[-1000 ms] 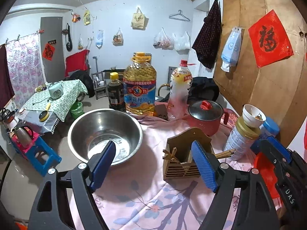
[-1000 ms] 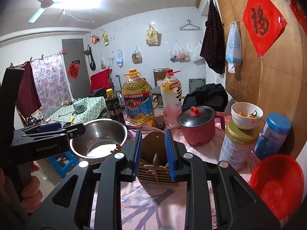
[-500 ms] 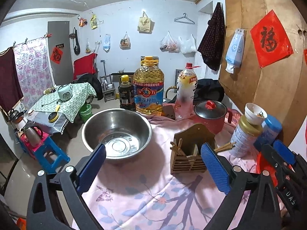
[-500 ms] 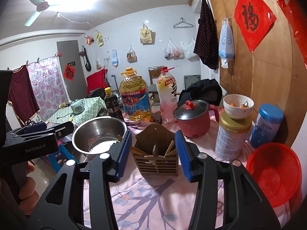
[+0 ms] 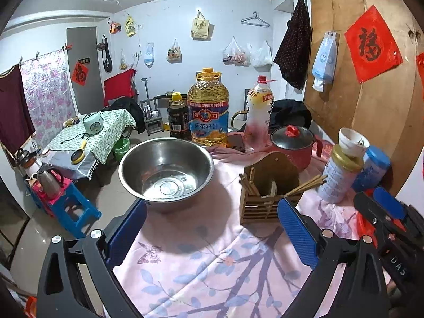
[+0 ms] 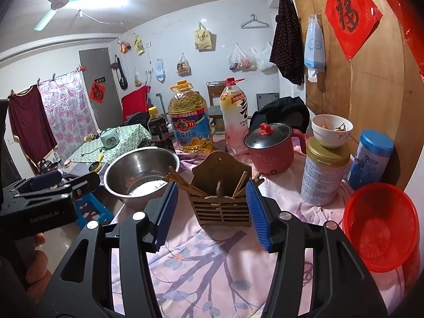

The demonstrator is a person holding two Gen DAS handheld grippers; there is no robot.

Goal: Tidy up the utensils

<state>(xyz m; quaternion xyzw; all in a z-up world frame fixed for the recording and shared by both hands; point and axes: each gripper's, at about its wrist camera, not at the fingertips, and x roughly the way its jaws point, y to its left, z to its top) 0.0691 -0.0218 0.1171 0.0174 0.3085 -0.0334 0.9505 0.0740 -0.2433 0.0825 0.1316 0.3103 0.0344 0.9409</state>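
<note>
Both grippers sit farther back from the wooden chopstick holder (image 6: 221, 190) than a second ago. Right gripper (image 6: 209, 212), jaws just opened wider, empty; left gripper (image 5: 212, 228) fully spread, empty. Holder just right of steel bowl (image 5: 165, 168).

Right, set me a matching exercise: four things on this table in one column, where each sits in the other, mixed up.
Things:
1. white bowl
2. chopsticks
3. red basket
4. steel bowl

Places:
A. near right corner of the table
B. left of the wooden holder
C. on top of the gold-lidded tin
D. inside the wooden holder

Pairs: 1-C, 2-D, 3-A, 4-B
</note>
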